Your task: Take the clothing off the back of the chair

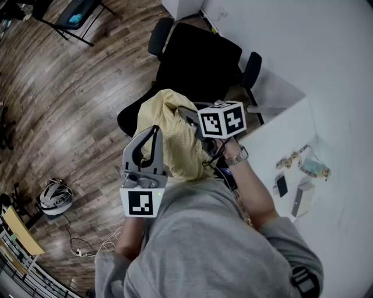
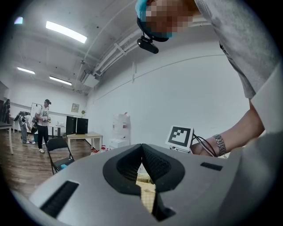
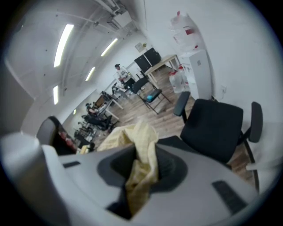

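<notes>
Right gripper (image 3: pixel 142 160): clenched on a fold of the pale yellow checked cloth garment (image 3: pixel 140 145), bunched and rising out of the jaws. In the head view, topped by its marker cube, over the near side of the black office chair (image 1: pixel 198 58).

Left gripper (image 2: pixel 141 146): shut, pad tips pressed together, nothing pinched at the tips; only a strip of yellow cloth seen through the gap lower down. Tilted upward, just beside the garment's left edge in the head view.

Garment: heaped over the chair's backrest, on the person's side of the seat, hiding most of the backrest's top. Resting on it or lifted clear: cannot tell.

Beyond the garment: seat and two armrests of the chair, turned toward a white wall. Right of the chair: white worktop (image 1: pixel 274 145) carrying a dark phone (image 1: pixel 281 185), a white box (image 1: pixel 302 198) and a few bits too small to make out. Left, on the brown wood-plank floor (image 1: pixel 87 105): white and grey helmet (image 1: pixel 56 197), well apart from the chair; tangled cable (image 1: pixel 78 250) nearer the person; black folding chair (image 1: pixel 76 17) at the far edge, something teal on its seat.

Between head camera and garment: grey-sleeved arms and a metal wristwatch (image 1: pixel 238 156) on the right wrist, covering the garment's lower part.
</notes>
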`<state>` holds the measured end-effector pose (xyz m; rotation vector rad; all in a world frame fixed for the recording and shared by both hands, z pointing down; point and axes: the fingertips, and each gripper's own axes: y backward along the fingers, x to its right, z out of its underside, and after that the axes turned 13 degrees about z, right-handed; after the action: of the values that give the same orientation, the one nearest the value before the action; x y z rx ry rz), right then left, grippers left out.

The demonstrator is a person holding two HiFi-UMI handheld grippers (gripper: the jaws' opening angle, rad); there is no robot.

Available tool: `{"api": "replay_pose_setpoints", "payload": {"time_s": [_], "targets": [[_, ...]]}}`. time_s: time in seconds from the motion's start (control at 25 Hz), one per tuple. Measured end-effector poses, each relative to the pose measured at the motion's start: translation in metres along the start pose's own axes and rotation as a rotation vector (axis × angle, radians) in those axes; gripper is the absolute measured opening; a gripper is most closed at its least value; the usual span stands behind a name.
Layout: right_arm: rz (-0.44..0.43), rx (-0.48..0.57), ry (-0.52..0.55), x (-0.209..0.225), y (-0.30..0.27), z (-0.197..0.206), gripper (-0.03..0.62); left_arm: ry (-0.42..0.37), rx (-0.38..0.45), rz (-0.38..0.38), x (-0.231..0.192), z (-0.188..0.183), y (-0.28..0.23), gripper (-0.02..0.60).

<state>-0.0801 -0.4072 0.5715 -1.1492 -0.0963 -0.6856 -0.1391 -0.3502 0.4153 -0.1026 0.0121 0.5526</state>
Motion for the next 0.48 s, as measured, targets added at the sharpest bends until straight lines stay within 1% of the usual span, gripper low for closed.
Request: {"api": "replay_pose_setpoints", "payload": {"time_s": [0.12, 0.24, 0.48], "targets": [[0.027, 0.035, 0.039, -0.001, 0.004, -0.004, 0.095, 0.001, 0.012, -0.01, 0.001, -0.002, 0.002, 0.032], [0.051, 0.069, 0.075, -0.002, 0.008, -0.007, 0.092, -0.009, 0.008, -0.017, 0.004, -0.003, 0.006, 0.032], [0.081, 0.129, 0.105, 0.002, 0.02, -0.009, 0.092, -0.02, 0.008, -0.03, 0.015, -0.006, 0.012, 0.032]]}}
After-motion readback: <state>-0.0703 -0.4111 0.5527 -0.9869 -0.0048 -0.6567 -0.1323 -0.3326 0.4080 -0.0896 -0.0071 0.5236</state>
